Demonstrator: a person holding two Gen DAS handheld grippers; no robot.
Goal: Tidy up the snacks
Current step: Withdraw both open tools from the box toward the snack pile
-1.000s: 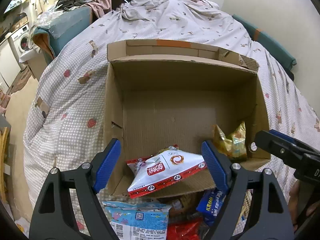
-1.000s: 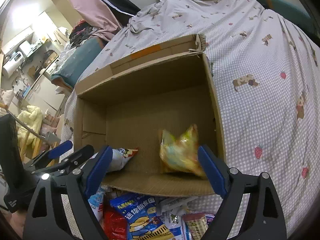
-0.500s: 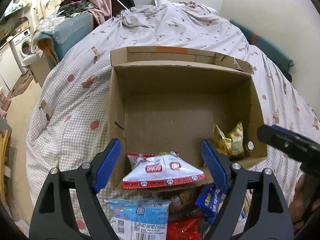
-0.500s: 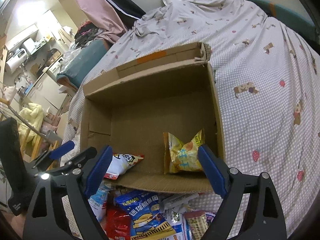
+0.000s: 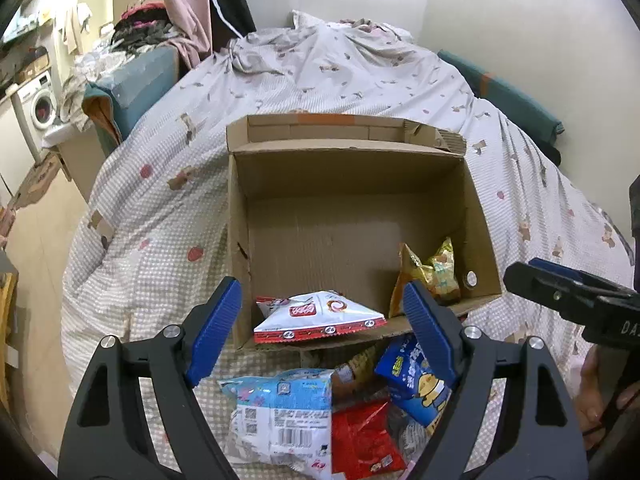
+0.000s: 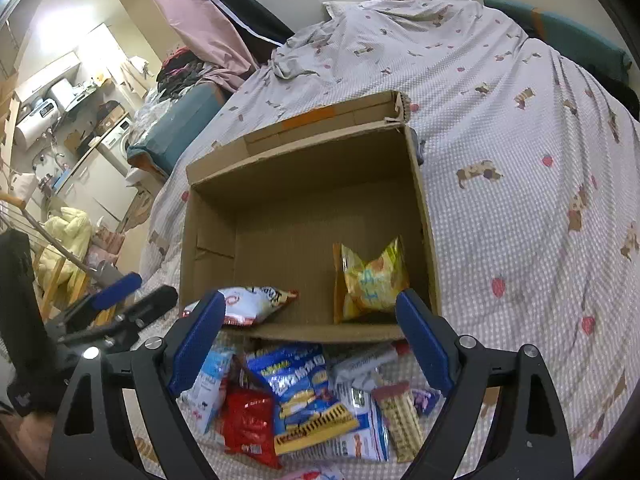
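Note:
An open cardboard box [image 5: 348, 184] [image 6: 304, 184] lies on the bed. Inside it at the near left rests a white and red snack bag [image 5: 320, 318] [image 6: 252, 304], and a yellow snack bag [image 5: 430, 272] [image 6: 372, 276] leans in the near right corner. A pile of snack packs lies in front of the box: a light blue bag [image 5: 280, 412], a red pack [image 5: 360, 440] [image 6: 248, 424] and a dark blue bag [image 5: 416, 380] [image 6: 300, 384]. My left gripper [image 5: 322, 332] hangs open above the pile and holds nothing. My right gripper [image 6: 308, 336] is also open and holds nothing.
The bed's checked sheet [image 6: 520, 200] spreads around the box. A teal headboard cushion [image 5: 132, 84] and piled clothes sit at the far left. Beyond the bed's left edge are the floor and a washing machine [image 5: 40, 106]. The other gripper [image 5: 568, 296] [image 6: 112, 312] shows at each view's side.
Both grippers have drawn back and upward from the box, so the pile of packs now shows between their fingers. The two bags have settled in the box.

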